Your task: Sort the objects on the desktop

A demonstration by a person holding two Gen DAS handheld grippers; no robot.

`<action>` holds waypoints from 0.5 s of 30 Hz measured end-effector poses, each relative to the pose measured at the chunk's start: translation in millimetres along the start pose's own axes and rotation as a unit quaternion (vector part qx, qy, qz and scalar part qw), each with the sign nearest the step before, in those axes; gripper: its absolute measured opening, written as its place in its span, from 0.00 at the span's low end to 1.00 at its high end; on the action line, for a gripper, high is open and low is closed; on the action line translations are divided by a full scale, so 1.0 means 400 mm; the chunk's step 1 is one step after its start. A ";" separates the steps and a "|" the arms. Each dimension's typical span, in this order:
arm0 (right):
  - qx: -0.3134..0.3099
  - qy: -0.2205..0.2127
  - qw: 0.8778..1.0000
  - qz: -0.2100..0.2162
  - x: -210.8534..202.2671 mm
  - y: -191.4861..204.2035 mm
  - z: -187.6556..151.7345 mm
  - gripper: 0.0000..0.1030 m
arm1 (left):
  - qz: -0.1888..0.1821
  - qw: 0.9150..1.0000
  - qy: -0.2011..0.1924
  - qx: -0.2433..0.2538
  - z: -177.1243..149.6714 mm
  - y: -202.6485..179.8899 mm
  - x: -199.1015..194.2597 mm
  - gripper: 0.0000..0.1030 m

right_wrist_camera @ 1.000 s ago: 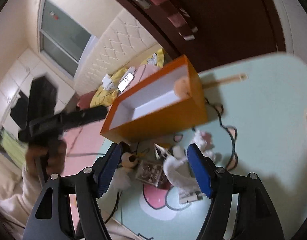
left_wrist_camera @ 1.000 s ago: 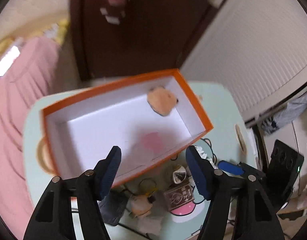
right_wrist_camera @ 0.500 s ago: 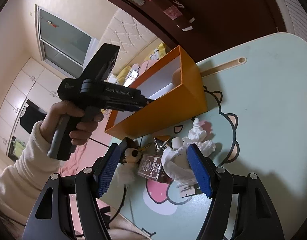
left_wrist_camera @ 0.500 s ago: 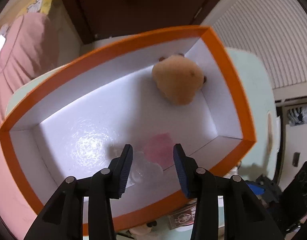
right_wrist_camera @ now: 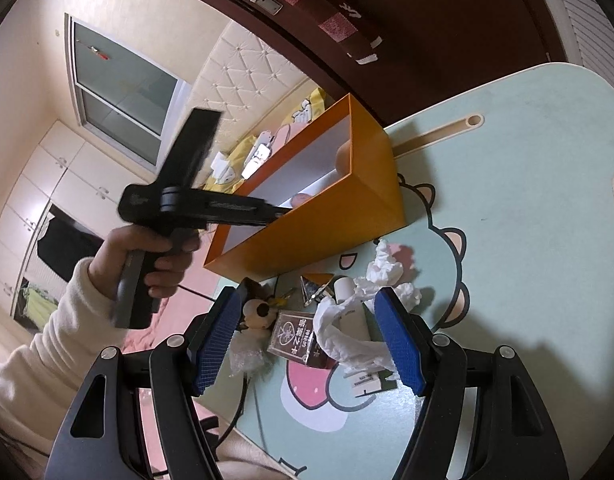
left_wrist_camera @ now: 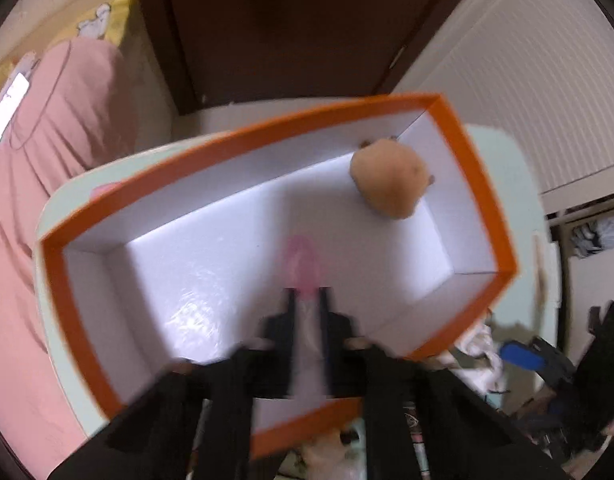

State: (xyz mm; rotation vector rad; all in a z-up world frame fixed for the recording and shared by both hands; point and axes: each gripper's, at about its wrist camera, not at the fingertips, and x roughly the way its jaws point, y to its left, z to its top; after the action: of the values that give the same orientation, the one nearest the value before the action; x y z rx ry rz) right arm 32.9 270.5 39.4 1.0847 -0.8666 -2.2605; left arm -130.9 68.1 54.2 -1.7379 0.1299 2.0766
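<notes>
An orange box (left_wrist_camera: 483, 184) with a white inside stands on the pale green table (right_wrist_camera: 527, 200). A tan plush toy (left_wrist_camera: 391, 180) lies in its far right corner. My left gripper (left_wrist_camera: 307, 292) points down into the box, its jaws closing tight on a pink, clear-wrapped item (left_wrist_camera: 303, 256) whose pink end sticks out past the pads. In the right wrist view a hand holds that left gripper (right_wrist_camera: 283, 210) at the box (right_wrist_camera: 339, 220). My right gripper (right_wrist_camera: 307, 296) hovers open over the clutter in front of the box, holding nothing.
In front of the box lie crumpled tissue (right_wrist_camera: 387, 276), a white tube (right_wrist_camera: 351, 308), a small card box (right_wrist_camera: 295, 332), a plush mouse (right_wrist_camera: 255, 312) and a black cable (right_wrist_camera: 243, 404). A dark door (left_wrist_camera: 287, 20) stands behind the table; pink bedding (left_wrist_camera: 59, 140) is at left.
My left gripper dropped into the orange box and its fingers came together on the pink item. The right gripper stayed open above the clutter, barely shifting.
</notes>
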 end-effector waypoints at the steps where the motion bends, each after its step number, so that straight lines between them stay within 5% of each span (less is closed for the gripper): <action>1: -0.001 -0.001 1.000 0.000 0.000 0.001 -0.001 0.68 | -0.005 1.000 -0.012 -0.001 -0.007 0.007 -0.025 0.00; 5: 0.002 0.001 1.000 0.001 0.005 0.000 -0.002 0.68 | -0.035 0.999 -0.034 -0.005 -0.036 0.019 -0.084 0.02; 6: 0.001 0.002 1.000 0.001 0.006 0.000 -0.003 0.68 | -0.032 0.999 -0.038 -0.010 -0.035 0.016 -0.077 0.13; 7: 0.001 0.003 1.000 0.001 0.007 0.001 -0.005 0.68 | -0.028 0.999 -0.044 -0.015 -0.034 0.013 -0.070 0.34; 9: 0.000 0.005 1.000 0.001 0.008 0.002 -0.007 0.68 | -0.023 0.998 -0.053 -0.013 0.001 -0.004 -0.052 0.46; 15: -0.005 0.004 1.000 -0.001 0.005 0.006 -0.008 0.68 | -0.010 1.000 -0.029 0.002 0.039 0.005 0.010 0.46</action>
State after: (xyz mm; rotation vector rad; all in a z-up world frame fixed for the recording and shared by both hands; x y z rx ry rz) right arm 34.6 266.8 38.7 1.0893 -0.8494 -2.2591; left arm -146.3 72.7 53.1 -1.6680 0.0977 2.1091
